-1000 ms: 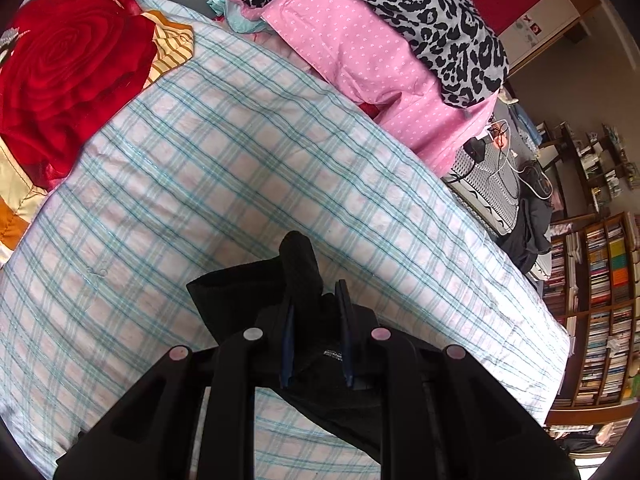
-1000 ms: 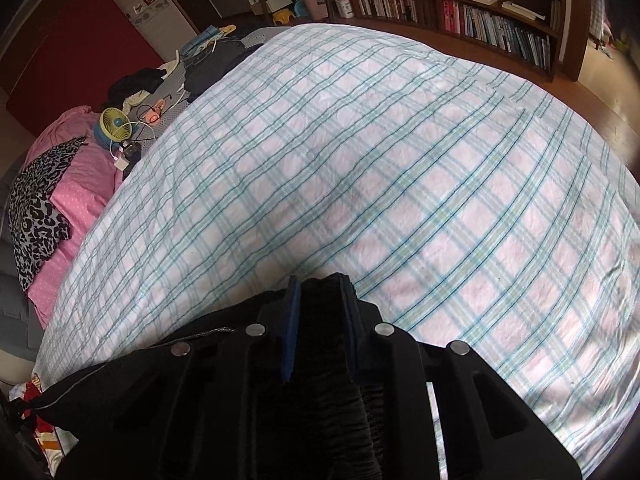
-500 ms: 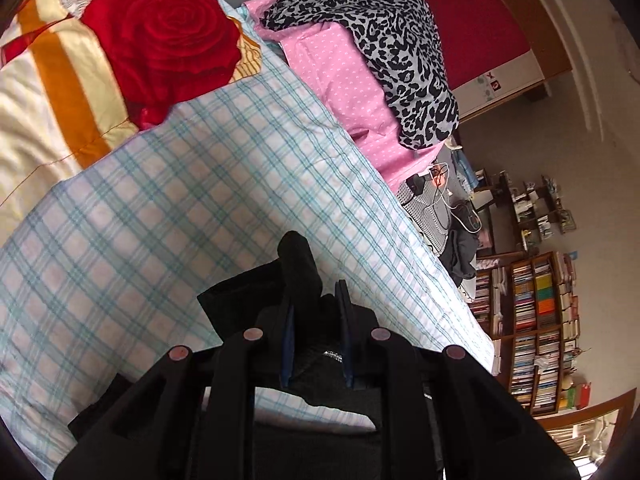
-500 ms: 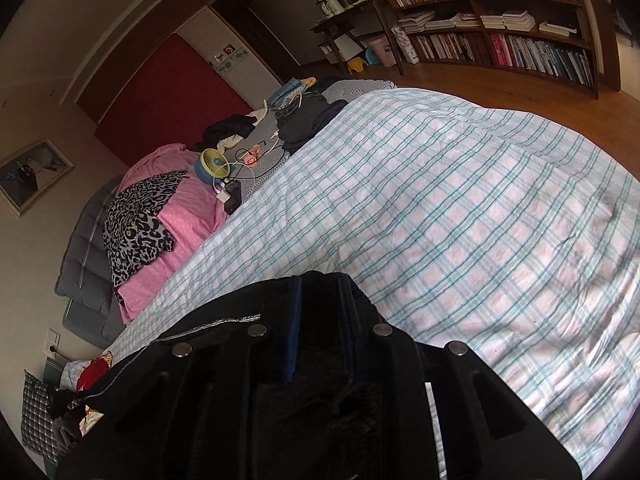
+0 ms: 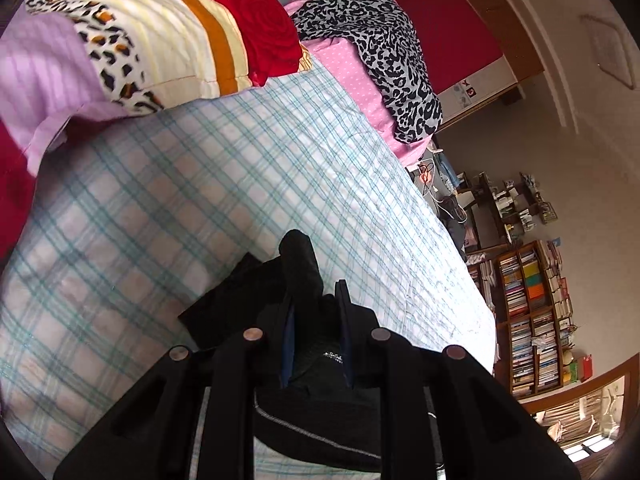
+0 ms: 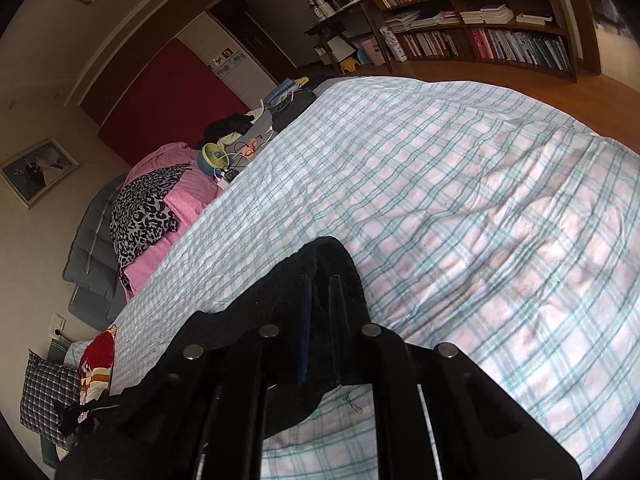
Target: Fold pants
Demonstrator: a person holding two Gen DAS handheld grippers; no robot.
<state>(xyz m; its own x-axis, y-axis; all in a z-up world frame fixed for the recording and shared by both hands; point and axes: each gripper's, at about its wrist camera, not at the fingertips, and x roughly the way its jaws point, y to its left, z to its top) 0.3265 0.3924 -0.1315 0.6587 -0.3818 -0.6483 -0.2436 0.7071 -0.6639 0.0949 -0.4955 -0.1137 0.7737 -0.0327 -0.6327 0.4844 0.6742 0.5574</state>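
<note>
The black pants point(image 5: 240, 304) hang over a bed with a blue-and-pink plaid sheet point(image 5: 200, 200). My left gripper point(image 5: 314, 300) is shut on a bunched edge of the pants, which sticks up past the fingertips. In the right wrist view my right gripper point(image 6: 320, 280) is shut on another edge of the black pants point(image 6: 332, 256), and the cloth droops down to the left below the fingers. Both grippers hold the pants above the plaid sheet point(image 6: 460, 200).
A flowered red and cream quilt point(image 5: 180, 32) lies at the head of the bed. A pink cover with a leopard-print cloth point(image 5: 384, 40) lies along the far side. A small fan point(image 6: 214, 158) and cables sit beside it. Bookshelves point(image 6: 480, 20) line the wall.
Both grippers have lifted and tilted upward with the pants held; more of the room and walls shows now. The left view has swung toward the quilt.
</note>
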